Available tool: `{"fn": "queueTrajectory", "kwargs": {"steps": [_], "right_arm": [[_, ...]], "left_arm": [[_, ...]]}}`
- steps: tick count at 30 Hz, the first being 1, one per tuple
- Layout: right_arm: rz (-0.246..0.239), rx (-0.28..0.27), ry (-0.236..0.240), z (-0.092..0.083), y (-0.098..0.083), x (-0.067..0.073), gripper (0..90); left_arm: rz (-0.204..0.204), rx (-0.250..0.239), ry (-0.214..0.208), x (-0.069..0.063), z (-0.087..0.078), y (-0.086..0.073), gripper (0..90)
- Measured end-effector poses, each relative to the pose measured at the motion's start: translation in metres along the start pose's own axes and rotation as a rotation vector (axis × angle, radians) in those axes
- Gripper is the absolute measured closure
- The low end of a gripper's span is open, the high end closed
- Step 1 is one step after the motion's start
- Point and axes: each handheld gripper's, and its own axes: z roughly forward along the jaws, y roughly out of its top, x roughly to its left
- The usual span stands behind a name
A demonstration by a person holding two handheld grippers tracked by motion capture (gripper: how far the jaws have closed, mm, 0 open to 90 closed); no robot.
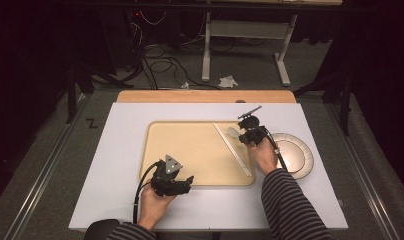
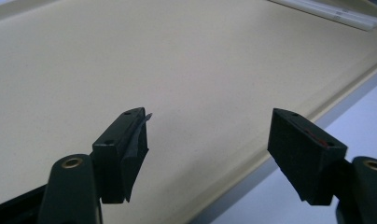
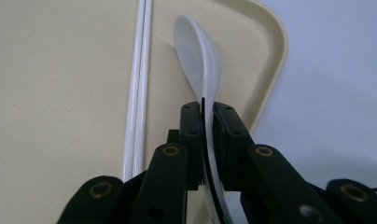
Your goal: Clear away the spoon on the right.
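High view: the right tongs (image 1: 244, 134) hold a white, smooth-glazed soup spoon (image 1: 233, 132) over the far right corner of the beige plastic tray (image 1: 160, 131), with the bowl end reaching out ahead of the jaws. A pair of long white chopsticks (image 1: 232, 149) lies on the tray just to the left of these tongs, and a round grey-rimmed plate (image 1: 305, 160) sits on the white table just to their right. The left tongs (image 1: 184, 184) hover at the tray's near edge, well apart from the spoon.

Left gripper view: the left tongs (image 2: 207, 140) stand wide open with nothing between them, bare tray beneath.

Right gripper view: the right tongs (image 3: 206, 119) are clamped on the spoon (image 3: 196, 56) by its handle, just behind the bowl, pads pressing its two flat sides. The spoon looks light and rigid, but its glossy surface is probably slippery and it would likely chip if dropped. The narrow handle seems the best hold; the curved bowl would slide out.
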Motion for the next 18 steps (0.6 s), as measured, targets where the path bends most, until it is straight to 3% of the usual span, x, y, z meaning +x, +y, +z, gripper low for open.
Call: {"fn": "queueTrajectory", "kwargs": {"steps": [8,18], "right_arm": [[0.036,0.041,-0.018,0.016,0.005,-0.001,83.6],[0.014,0.101,-0.035,0.025,0.012,-0.002,83.7]], "left_arm": [[-0.001,-0.002,0.011,0.000,-0.004,-0.002,28.8],[-0.022,0.001,0.035,0.001,-0.010,-0.009,28.8]]}}
